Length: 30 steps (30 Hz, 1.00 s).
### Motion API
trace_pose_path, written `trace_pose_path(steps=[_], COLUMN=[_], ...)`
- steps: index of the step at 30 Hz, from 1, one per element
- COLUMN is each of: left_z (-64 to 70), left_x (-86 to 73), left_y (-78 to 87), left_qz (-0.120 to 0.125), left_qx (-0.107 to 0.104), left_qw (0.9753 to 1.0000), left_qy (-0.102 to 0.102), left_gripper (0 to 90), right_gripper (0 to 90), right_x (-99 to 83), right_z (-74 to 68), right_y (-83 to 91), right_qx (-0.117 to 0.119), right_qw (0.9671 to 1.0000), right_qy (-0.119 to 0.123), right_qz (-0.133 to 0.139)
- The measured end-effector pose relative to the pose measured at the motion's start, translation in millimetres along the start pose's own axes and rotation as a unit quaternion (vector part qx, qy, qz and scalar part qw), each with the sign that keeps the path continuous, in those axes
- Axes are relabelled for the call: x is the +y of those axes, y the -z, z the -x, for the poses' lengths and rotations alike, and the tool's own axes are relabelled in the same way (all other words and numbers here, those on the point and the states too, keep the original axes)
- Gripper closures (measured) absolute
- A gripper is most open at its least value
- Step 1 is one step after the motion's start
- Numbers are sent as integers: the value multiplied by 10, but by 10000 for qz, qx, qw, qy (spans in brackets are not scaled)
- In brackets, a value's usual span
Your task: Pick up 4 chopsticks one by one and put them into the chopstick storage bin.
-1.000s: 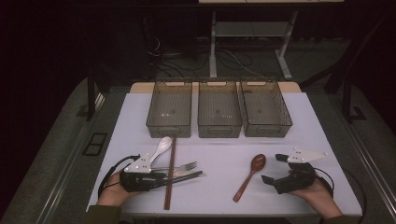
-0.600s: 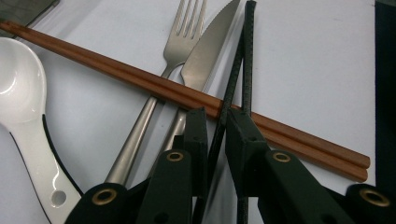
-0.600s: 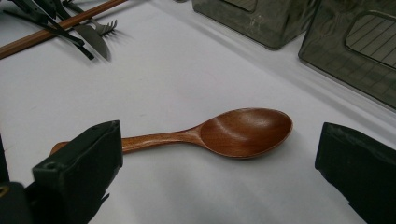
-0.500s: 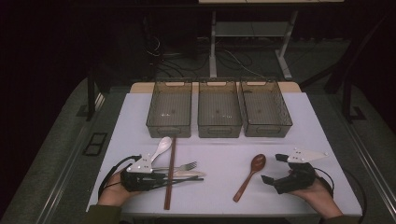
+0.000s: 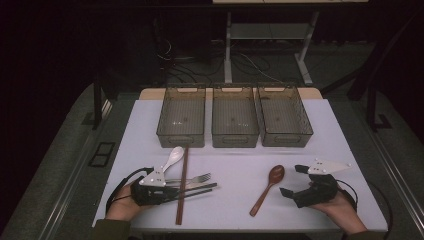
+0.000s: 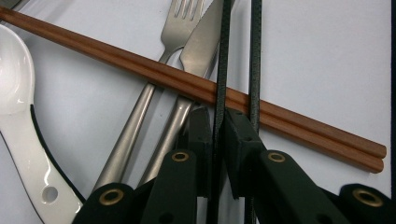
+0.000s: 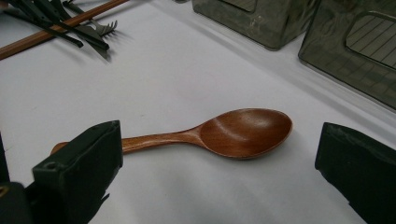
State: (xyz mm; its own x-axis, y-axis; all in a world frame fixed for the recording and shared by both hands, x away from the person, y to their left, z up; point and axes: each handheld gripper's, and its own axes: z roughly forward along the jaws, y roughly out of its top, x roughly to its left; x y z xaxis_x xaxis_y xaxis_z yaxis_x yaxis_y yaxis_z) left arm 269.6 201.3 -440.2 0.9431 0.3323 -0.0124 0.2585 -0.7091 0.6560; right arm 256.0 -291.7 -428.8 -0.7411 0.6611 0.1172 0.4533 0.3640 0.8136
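Three bins (image 5: 235, 123) empty; cutlery (image 5: 192, 178) on table (image 5: 230, 200).

room: dark | floor (image 5: 60, 165): grey carpet | bench (image 5: 330, 130): white top | behind: metal desk frame (image 5: 227, 45), loose cables (image 5: 185, 65)

Dark lab: white table (image 5: 350, 150), floor cables (image 5: 185, 70)

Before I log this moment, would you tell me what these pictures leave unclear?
- Left gripper view: the black chopsticks run off the top edge; tips unseen.
- Left gripper view: the white spoon is cut by the left edge.
- Right gripper view: the wooden spoon handle end hides behind a jaw.
- High view: bins too dim to check contents.
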Motion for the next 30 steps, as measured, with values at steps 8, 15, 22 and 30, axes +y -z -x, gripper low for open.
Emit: trace_pose_path(steps=[8, 15, 22, 30], left_z=[-8, -11, -17, -32], left_x=[-3, -2, 4, 13], left_y=[-2, -2, 1, 19], left_qz=[8, 5, 14, 114], left_qx=[-23, -28, -36, -59], left_qw=[10000, 10000, 9999, 9999], left_qy=[-4, -28, -105, -61], left_gripper=[841, 844, 846, 849], right_gripper=[10, 10, 10, 10], right_x=[0, 0, -1, -3], right_z=[-2, -5, -5, -10], right_y=[0, -1, -4, -6], right_qx=[1, 3, -6, 5], right_qw=[10000, 10000, 10000, 10000], right_qy=[-5, -1, 12, 20], right_qz=[-8, -20, -34, -46])
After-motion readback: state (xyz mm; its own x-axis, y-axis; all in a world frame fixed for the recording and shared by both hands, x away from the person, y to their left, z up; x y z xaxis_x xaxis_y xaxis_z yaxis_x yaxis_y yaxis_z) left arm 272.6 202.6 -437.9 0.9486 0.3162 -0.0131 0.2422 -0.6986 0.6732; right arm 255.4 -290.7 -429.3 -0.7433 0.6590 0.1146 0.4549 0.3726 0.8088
